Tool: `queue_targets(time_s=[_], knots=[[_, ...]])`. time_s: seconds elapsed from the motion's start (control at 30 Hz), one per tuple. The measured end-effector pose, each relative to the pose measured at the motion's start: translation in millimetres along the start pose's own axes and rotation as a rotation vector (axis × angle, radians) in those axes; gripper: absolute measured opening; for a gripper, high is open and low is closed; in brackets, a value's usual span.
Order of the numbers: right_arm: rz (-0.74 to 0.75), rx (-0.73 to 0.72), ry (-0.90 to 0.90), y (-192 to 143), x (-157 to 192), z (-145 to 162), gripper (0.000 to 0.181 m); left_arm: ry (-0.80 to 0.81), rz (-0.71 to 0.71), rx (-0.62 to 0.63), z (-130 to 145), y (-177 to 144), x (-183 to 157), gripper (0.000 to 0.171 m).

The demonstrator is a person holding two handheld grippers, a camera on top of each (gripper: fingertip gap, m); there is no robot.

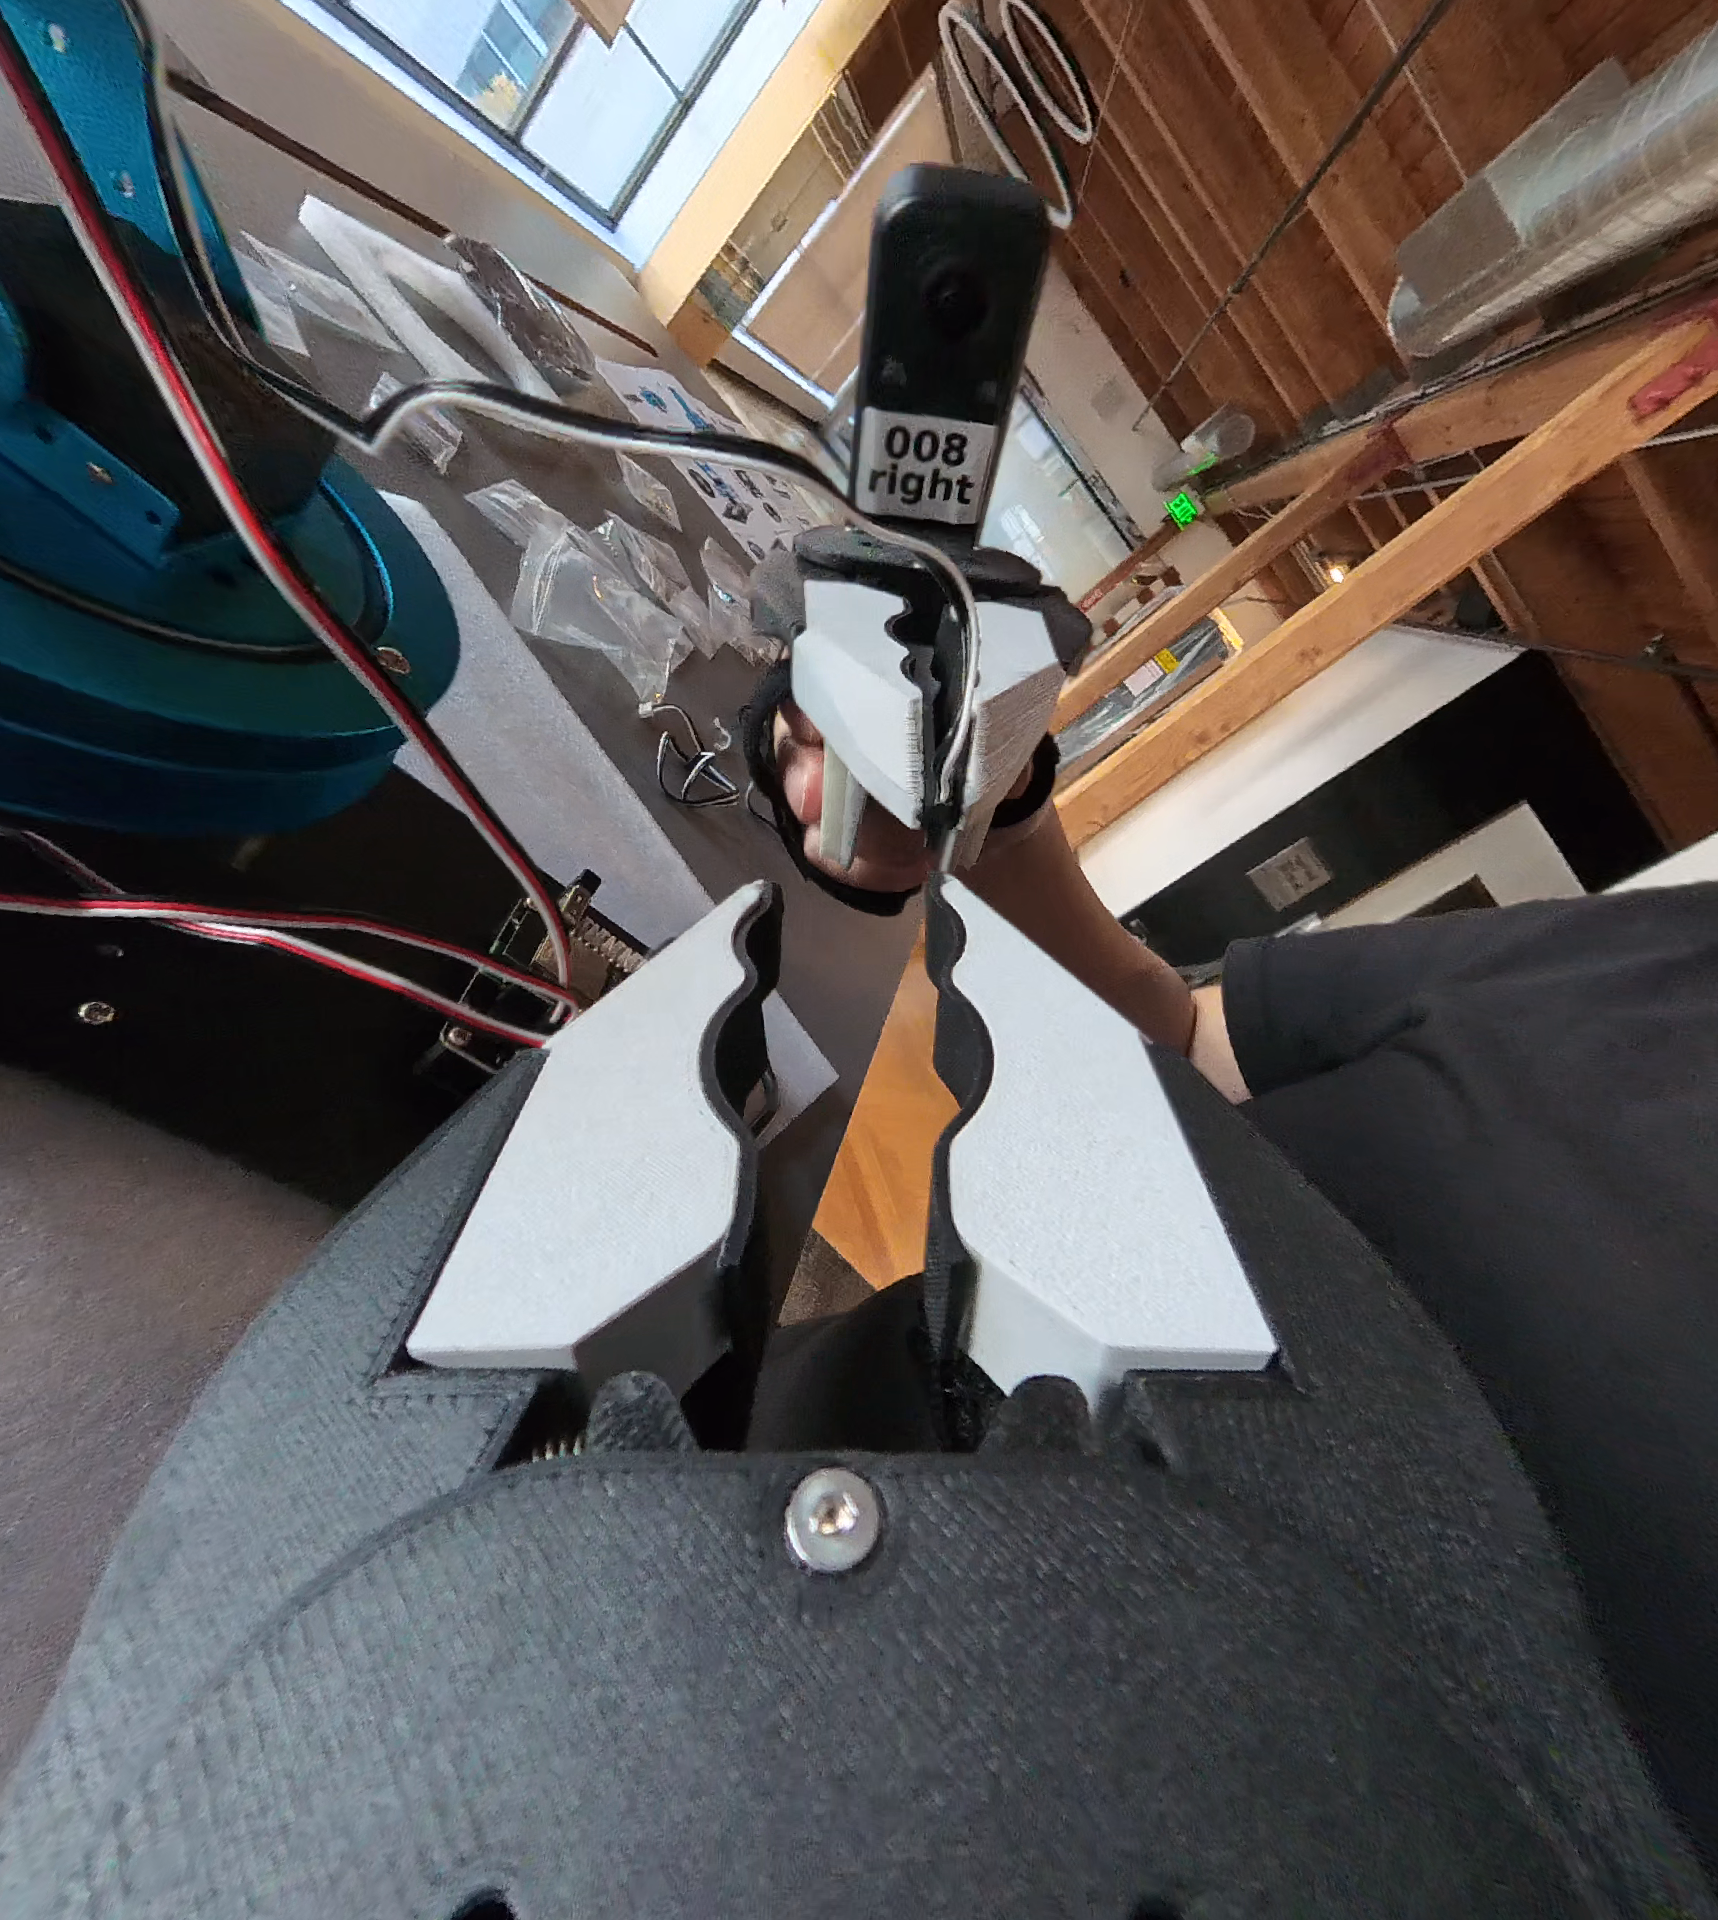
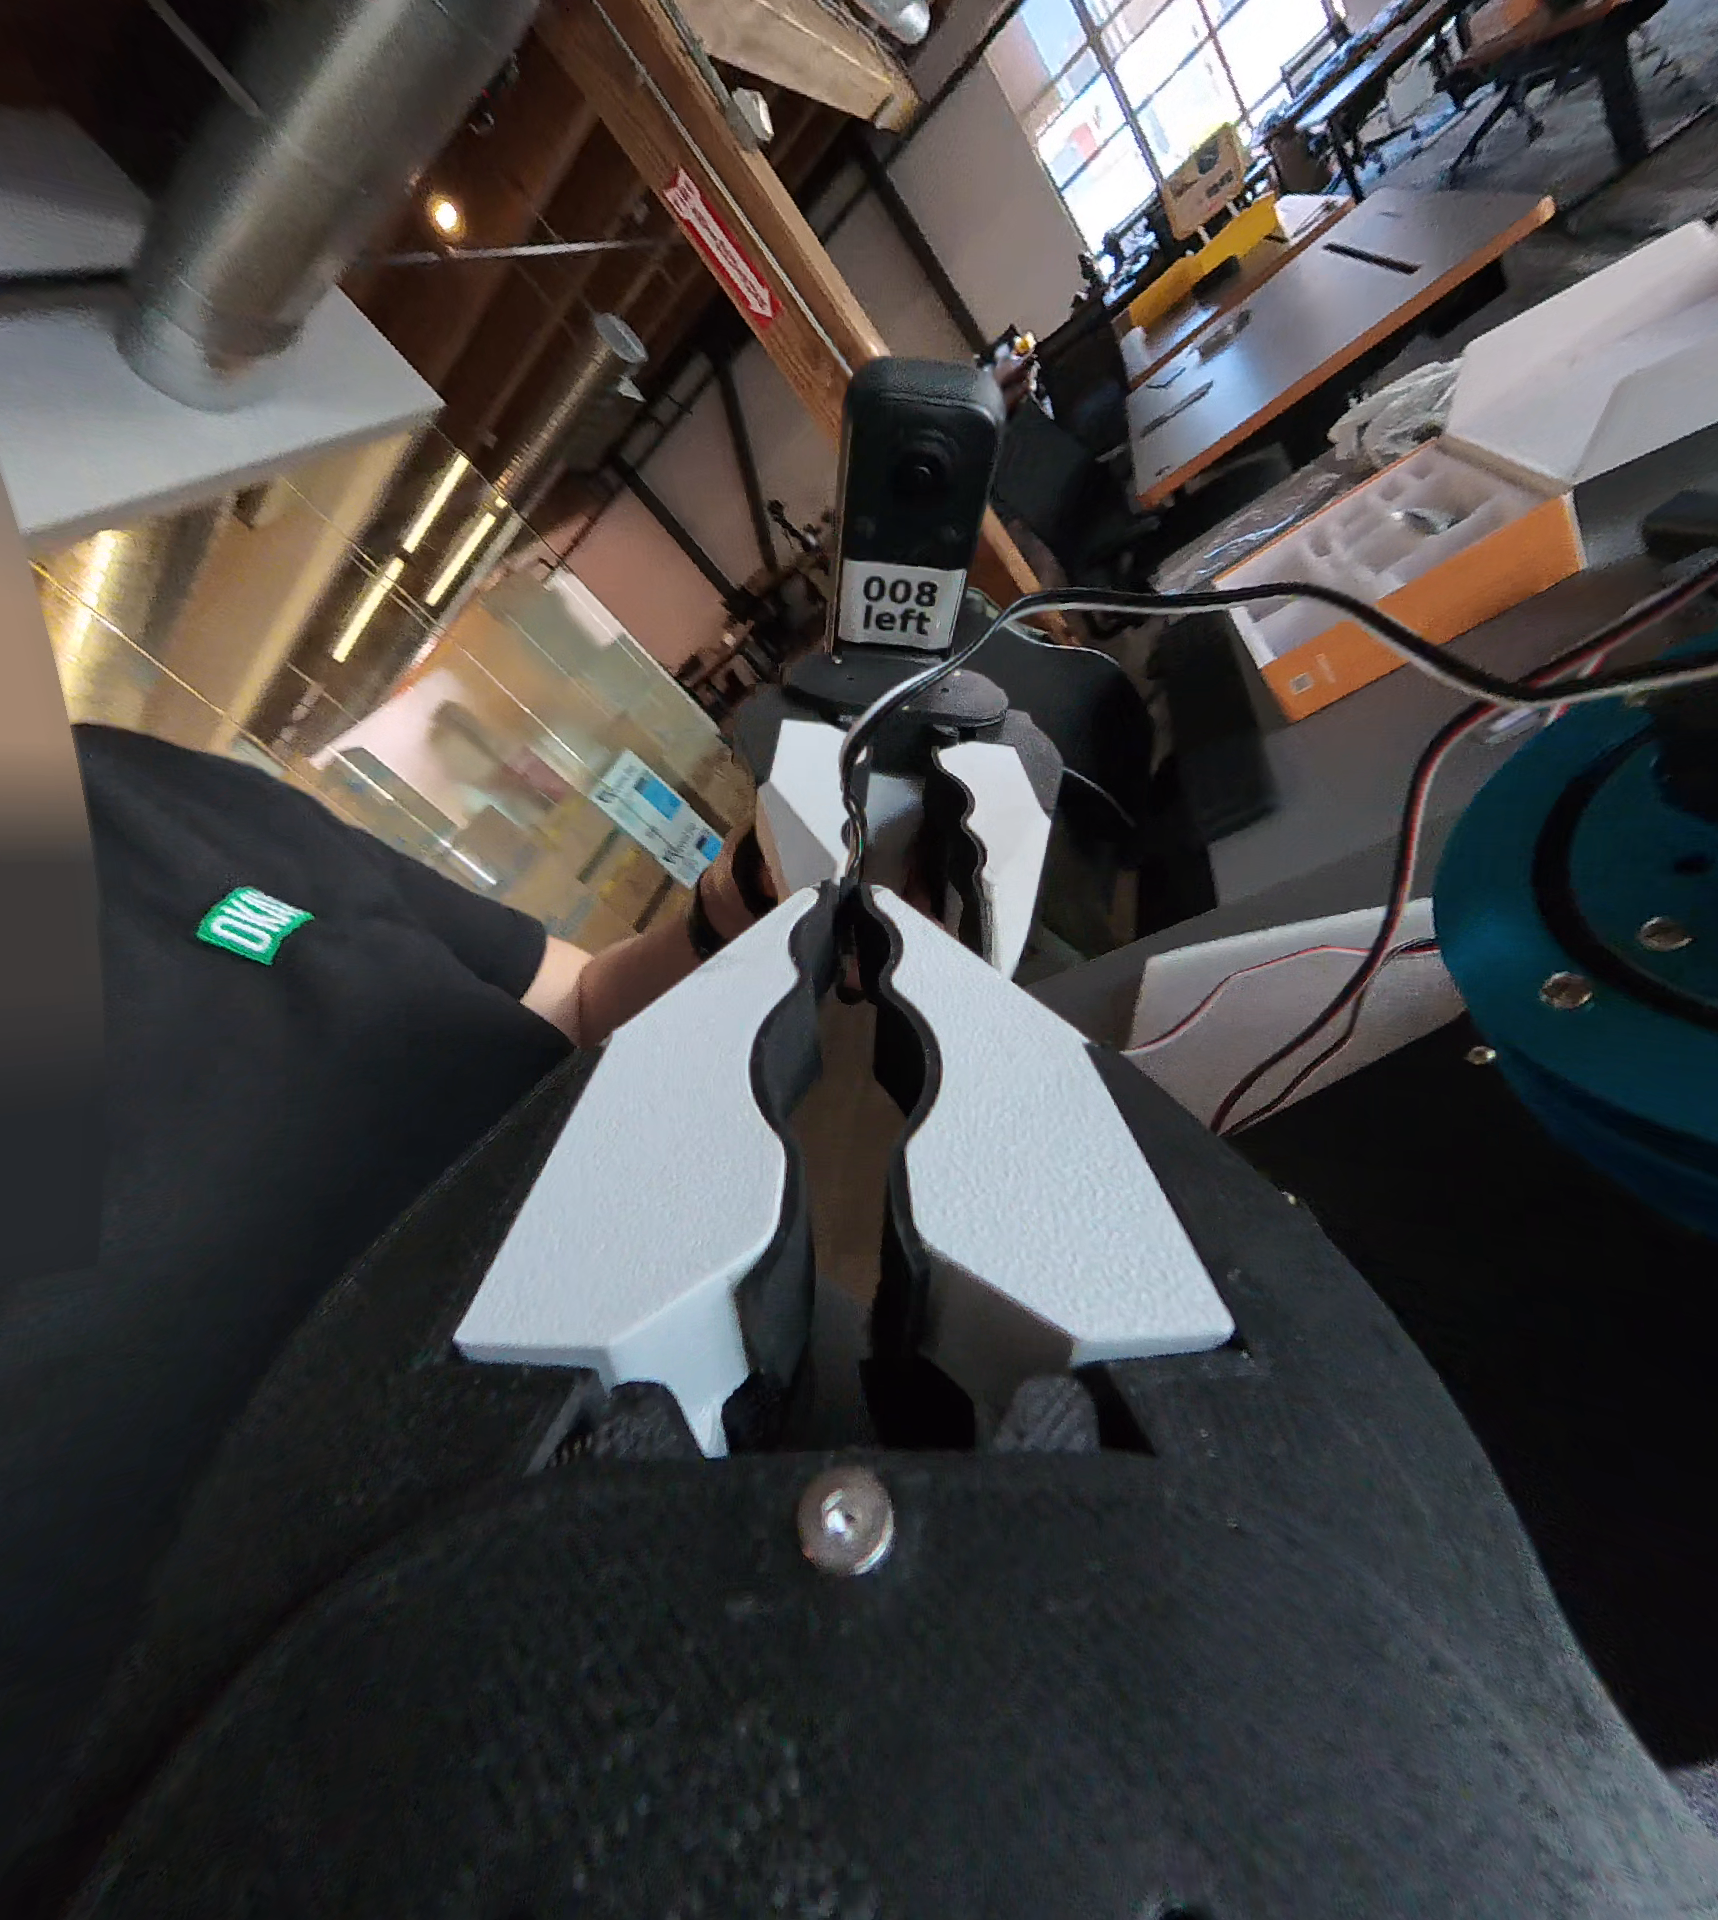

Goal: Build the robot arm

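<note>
Noting jaws first: left gripper (image 1: 850, 914) stands released, fingers well apart and nothing between them. Its right fingertip is just beside the lower end of the wire (image 1: 626, 442), but contact cannot be told.

Right gripper (image 2: 839, 914) is clenched on that wire, pinched at the very tips. The wavy pads leave gaps lower down.

The two grippers face each other, tips nearly meeting, above the table edge (image 1: 543, 748).

Wire position: it runs from the blue round base (image 1: 159, 644) in a loose arc through the air, over the top of the right gripper and down between its fingers. It looks slack, not taut.

Other leads, red, white and black, hang from the same base towards a black board below it.

Count:
- grippers: 2
- cameras on grippers: 2, one on each (image 1: 948, 301)
- blue base: 1
- held wire: 1
- clear plastic bags (image 1: 585, 592) on the table beyond: several, not countable
- orange-sided box with white foam (image 2: 1406, 582): 1, farther back

One person in a black shirt (image 1: 1561, 1195) holds both tools
</note>
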State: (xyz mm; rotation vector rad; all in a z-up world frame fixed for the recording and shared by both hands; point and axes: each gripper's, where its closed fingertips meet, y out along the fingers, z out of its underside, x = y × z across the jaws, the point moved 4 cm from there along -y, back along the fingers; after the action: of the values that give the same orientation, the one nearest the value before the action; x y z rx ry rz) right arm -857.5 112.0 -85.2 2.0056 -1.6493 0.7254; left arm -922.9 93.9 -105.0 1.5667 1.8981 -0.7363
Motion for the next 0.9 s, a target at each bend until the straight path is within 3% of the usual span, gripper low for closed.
queue_targets(time_s=[0.27, 0.4, 0.47, 0.67, 0.9], knots=[[-0.133, -0.106, 0.103, -5.5, 8.1, -9.4, 0.0, 0.1, -0.048, -0.132, -11.3, 8.4, -18.5, 0.019], [-0.162, -0.122, 0.106, -4.8, 12.2, -9.9, 0.0, 0.159, -0.107, -0.128, -10.9, 10.0, -18.5, 0.014], [-0.164, -0.121, 0.108, -2.4, 13.3, -8.3, 0.0, 0.193, -0.095, -0.134, -11.6, 9.4, -24.0, 0.0], [-0.22, -0.149, 0.084, -0.9, 28.4, -8.2, 0.0, 0.183, -0.021, -0.098, -7.1, 8.9, -36.6, 0.001], [-0.242, -0.151, -0.026, -9.8, 49.4, -3.3, 0.0, 0.132, 0.104, -0.122, -4.5, -0.2, -55.5, 0.02]])
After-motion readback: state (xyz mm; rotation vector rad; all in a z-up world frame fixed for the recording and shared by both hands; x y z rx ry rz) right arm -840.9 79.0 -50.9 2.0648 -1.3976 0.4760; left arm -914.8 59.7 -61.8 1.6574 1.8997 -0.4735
